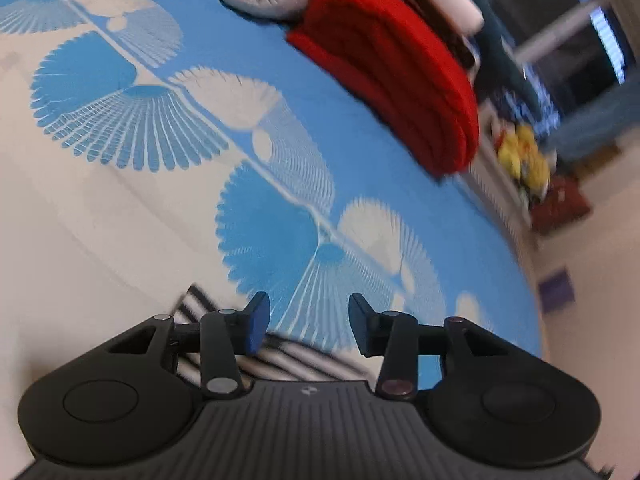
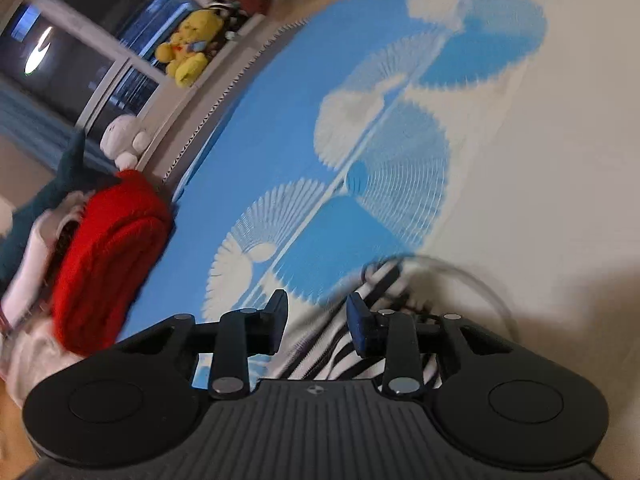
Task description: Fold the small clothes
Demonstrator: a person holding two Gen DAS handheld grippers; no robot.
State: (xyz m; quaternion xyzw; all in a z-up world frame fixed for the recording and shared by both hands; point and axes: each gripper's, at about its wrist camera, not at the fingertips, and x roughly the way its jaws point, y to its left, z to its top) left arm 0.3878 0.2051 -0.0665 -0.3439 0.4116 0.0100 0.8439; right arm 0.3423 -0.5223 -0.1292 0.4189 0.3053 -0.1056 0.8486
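- Both jaws are standing apart, gripping nothing: left gripper (image 1: 309, 323), right gripper (image 2: 317, 322).
- Striped garment (image 2: 332, 344) is lying beneath them on the bed (image 1: 360, 184).
- Risk: a loose fold springing open.

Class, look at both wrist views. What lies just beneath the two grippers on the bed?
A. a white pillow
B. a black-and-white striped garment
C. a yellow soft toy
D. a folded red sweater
B: the striped garment shows under the open right gripper and under the left gripper too.
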